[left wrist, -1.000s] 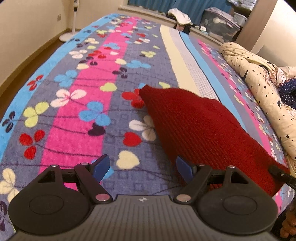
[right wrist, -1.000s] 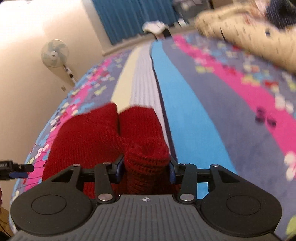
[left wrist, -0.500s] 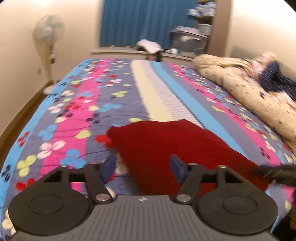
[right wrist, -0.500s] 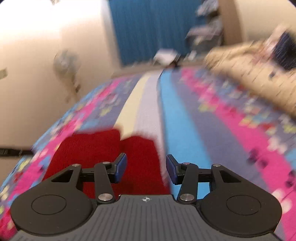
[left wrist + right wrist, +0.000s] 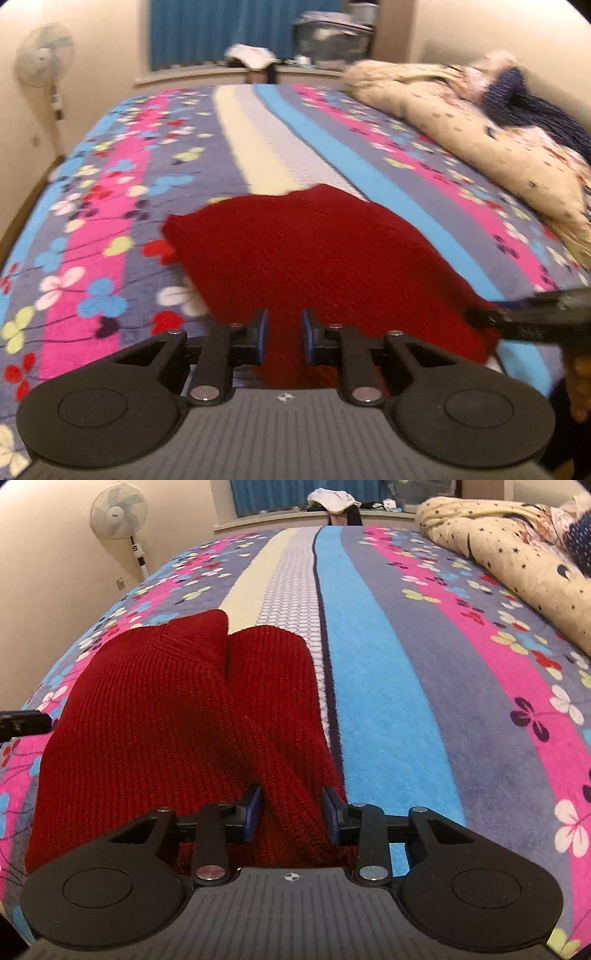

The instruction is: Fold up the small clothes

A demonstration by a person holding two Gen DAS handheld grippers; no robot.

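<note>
Right gripper [image 5: 291,814] astride red knit [image 5: 177,716].

Dark red knit garment [image 5: 155,716] on striped pink, blue, grey flowered blanket [image 5: 424,686]

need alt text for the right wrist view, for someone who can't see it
The right gripper has its blue-padded fingers around a bunched fold of a red knit sweater lying on a striped floral blanket. A cream star-print duvet lies at the right, and a white standing fan stands by the wall at far left.
</note>
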